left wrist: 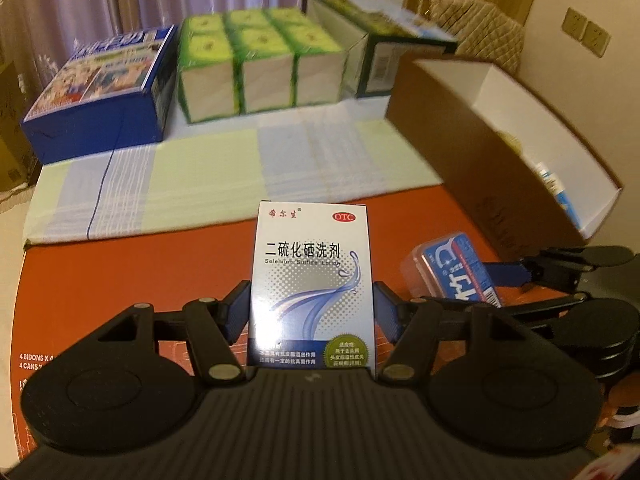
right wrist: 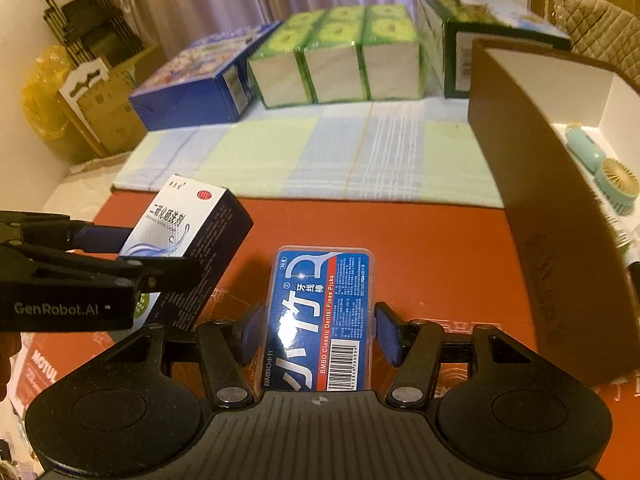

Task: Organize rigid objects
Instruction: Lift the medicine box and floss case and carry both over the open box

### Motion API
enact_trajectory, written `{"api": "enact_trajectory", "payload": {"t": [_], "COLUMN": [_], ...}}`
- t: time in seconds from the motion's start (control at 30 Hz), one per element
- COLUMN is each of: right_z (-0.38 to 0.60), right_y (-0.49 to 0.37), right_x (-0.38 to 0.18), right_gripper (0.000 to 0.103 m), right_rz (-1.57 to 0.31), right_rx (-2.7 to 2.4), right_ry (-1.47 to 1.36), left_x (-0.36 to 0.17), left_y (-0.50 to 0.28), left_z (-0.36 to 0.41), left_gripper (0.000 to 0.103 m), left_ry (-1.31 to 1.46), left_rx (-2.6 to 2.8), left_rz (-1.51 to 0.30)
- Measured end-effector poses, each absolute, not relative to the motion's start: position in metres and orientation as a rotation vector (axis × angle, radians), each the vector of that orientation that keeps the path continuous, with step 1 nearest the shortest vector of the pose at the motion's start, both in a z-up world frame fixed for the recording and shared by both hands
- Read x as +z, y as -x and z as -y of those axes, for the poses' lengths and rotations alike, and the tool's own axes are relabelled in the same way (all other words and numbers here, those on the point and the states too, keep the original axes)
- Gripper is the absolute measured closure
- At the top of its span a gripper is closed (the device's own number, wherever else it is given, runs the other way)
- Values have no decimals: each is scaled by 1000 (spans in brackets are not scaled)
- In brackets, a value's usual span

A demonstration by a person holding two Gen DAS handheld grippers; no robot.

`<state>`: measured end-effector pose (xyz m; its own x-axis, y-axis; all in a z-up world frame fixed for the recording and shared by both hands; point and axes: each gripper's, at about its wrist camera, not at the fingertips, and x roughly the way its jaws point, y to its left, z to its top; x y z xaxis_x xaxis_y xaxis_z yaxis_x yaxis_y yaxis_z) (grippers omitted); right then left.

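The left tongs [left wrist: 312, 312] clamp the lotion box [left wrist: 312, 280] by its two long sides, so its printed face stays upright and readable. The right tongs [right wrist: 318, 332] pinch the floss-pick case [right wrist: 320, 320] the same way, just right of the lotion box. Both items hang above the orange surface [right wrist: 420, 248], likely bound for the brown open box [right wrist: 560, 220], whose tall near wall needs clearing. Left of the brown open box, the checked cloth [right wrist: 320, 152] lies bare, offering free room.

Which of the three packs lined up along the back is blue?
The flat blue carton, leftmost in the row; the wrapped tissue bundle and dark green box are green.
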<state>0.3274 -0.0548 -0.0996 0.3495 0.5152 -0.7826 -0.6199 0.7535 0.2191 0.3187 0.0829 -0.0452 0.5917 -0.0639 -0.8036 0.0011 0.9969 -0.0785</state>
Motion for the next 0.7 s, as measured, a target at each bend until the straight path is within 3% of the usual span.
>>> {"api": "enact_trajectory", "payload": {"t": [0.7], "right_z": [229], "right_y": [-366], "right_x": [-5], "right_gripper": [48], "right_rz": [-747], "right_rx": [602], "right_ry": [17], "left_x": [29], "left_y": [-362], "left_z": [95], "left_gripper": [43], "left_ry": [41], "left_rx": [-260], "left_rz": [-761]}}
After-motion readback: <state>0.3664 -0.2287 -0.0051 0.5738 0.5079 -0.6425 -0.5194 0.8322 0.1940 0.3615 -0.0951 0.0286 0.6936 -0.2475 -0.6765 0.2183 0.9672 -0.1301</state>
